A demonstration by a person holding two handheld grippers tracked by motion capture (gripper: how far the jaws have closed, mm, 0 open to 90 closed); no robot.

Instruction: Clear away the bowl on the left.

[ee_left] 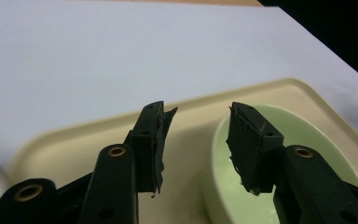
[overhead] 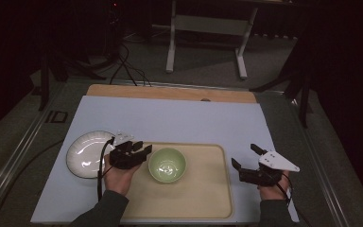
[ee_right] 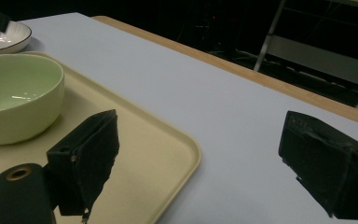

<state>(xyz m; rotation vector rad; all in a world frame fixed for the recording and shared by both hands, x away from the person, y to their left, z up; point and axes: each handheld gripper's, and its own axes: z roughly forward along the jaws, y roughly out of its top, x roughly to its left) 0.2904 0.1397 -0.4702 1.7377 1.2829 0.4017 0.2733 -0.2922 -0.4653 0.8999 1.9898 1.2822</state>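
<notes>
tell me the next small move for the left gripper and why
Probably lift the left gripper clear and swing it left toward the plate. Its jaws stand open with nothing between them, just beside the bowl, which sits on the tray by itself. The plate lies off the tray on the mat, so it looks like the next thing to fetch.

Left claw (overhead: 144,152) jaws parted, right claw (overhead: 246,156) jaws wide
</notes>
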